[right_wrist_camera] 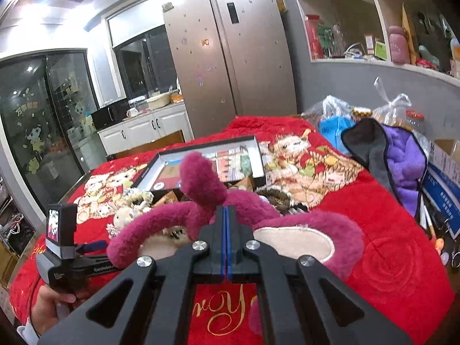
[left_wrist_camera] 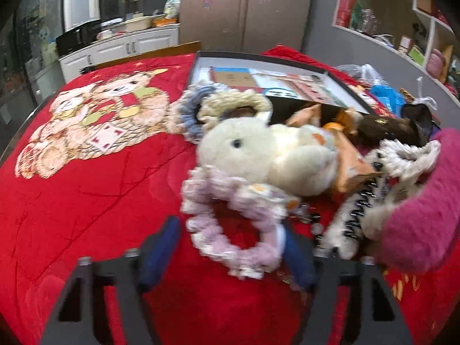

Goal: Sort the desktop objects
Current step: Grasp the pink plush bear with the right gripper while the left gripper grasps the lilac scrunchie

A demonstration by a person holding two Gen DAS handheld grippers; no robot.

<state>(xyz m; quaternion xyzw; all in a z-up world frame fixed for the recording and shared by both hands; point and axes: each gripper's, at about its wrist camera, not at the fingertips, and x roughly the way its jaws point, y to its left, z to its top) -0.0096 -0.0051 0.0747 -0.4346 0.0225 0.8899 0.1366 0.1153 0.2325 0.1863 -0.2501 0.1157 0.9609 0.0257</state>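
Note:
My left gripper (left_wrist_camera: 230, 244) is open, its blue fingers either side of a lilac fluffy scrunchie (left_wrist_camera: 233, 224) on the red blanket. Behind it lie a cream plush toy (left_wrist_camera: 264, 155), a cream scrunchie (left_wrist_camera: 233, 103), a blue-grey scrunchie (left_wrist_camera: 187, 109) and a spiral-bound black-and-white item (left_wrist_camera: 356, 210). My right gripper (right_wrist_camera: 226, 215) is shut on a magenta plush headband with ears (right_wrist_camera: 201, 201), held above the blanket; it shows at the right edge of the left wrist view (left_wrist_camera: 425, 215). The left gripper body also shows in the right wrist view (right_wrist_camera: 72, 256).
An open black box with printed cards (left_wrist_camera: 287, 83) (right_wrist_camera: 207, 158) lies behind the pile. A purple and grey cloth (right_wrist_camera: 402, 161), plastic bags (right_wrist_camera: 388, 109) and a blue pack (right_wrist_camera: 333, 129) crowd the right side. The red bear-print blanket (left_wrist_camera: 86, 187) covers the table.

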